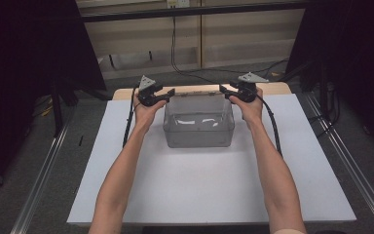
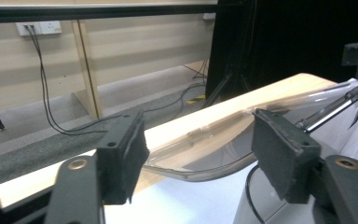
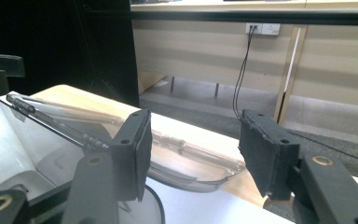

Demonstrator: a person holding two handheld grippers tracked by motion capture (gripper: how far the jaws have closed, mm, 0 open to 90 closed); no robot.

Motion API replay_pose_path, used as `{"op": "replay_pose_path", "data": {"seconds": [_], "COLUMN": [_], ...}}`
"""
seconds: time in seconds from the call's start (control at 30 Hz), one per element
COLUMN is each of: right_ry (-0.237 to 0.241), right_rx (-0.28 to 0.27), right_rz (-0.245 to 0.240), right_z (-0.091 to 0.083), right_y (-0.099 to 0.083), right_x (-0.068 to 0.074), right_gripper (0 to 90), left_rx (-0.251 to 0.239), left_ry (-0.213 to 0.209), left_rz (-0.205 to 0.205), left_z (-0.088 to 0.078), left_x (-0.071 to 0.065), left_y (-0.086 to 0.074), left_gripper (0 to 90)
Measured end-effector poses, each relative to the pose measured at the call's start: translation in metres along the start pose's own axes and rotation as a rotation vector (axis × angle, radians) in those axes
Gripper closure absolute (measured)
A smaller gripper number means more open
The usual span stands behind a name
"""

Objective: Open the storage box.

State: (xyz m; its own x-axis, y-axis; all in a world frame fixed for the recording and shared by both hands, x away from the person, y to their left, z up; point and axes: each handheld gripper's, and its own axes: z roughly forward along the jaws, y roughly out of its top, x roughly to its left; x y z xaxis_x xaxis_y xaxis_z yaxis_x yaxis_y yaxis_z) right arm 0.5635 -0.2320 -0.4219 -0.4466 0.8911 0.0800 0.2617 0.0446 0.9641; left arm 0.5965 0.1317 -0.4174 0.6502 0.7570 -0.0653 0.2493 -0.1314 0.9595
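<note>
Centre frame, I see the box [image 1: 199, 127] on the mat [image 1: 209, 190], its opened lid [image 1: 197, 92] behind it. My left gripper [image 1: 168, 92] flanks the lid's left end, my right gripper [image 1: 224, 89] its right.

High view: fixed above the person's side, looking forward and down. It takes in the whole white table top [image 1: 199, 190], forearms entering from the bottom edge, back wall across the top of frame.

Left gripper view: rides the left gripper [image 2: 200, 154], low and close, looking between its own jaws toward the far table edge and the wall socket [image 2: 39, 28] at upper left of frame.

Right gripper view: rides the right gripper [image 3: 193, 149], equally low and close, looking the mirrored way; wall socket [image 3: 263, 29] at upper right.

Shared: all three catch the clear plastic box [image 1: 198, 122], whose opened lid [image 2: 242, 135] [image 3: 186, 158] crosses both gripper views. Each gripper view catches a dark part of the opposite gripper at its frame edge.
</note>
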Motion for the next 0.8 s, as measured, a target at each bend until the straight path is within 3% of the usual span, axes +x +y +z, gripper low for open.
{"op": "replay_pose_path", "data": {"seconds": [0.13,0.37,0.43,0.5,0.63,0.7,0.8], "right_ry": [-0.005,-0.023,-0.022,-0.035,-0.047,-0.053,-0.058], "right_rx": [-0.013,-0.029,-0.03,-0.035,-0.044,-0.045,-0.052], "right_rz": [-0.006,0.009,0.0,-0.002,0.003,0.001,-0.002], "right_z": [-0.005,-0.018,-0.022,-0.024,-0.031,-0.035,-0.042], "right_y": [0.002,0.005,0.008,0.01,0.011,0.01,0.009], "right_x": [0.004,0.006,0.009,0.01,0.014,0.017,0.019], "right_gripper": [37.8,20.0,16.1,10.6,7.4,6.0,2.7], "left_rx": [-0.001,-0.024,-0.016,-0.019,-0.013,-0.001,-0.023], "left_ry": [-0.001,-0.008,0.002,0.009,0.015,0.017,0.016], "left_rz": [0.012,-0.039,-0.018,-0.021,-0.042,-0.035,-0.023], "left_z": [-0.008,-0.016,-0.019,-0.022,-0.029,-0.033,-0.04], "left_x": [-0.003,-0.012,-0.015,-0.016,-0.019,-0.021,-0.024], "left_y": [0.005,0.003,0.001,0.002,0.007,0.009,0.008], "left_gripper": [29.7,19.4,16.6,13.1,7.4,5.0,4.7]}}
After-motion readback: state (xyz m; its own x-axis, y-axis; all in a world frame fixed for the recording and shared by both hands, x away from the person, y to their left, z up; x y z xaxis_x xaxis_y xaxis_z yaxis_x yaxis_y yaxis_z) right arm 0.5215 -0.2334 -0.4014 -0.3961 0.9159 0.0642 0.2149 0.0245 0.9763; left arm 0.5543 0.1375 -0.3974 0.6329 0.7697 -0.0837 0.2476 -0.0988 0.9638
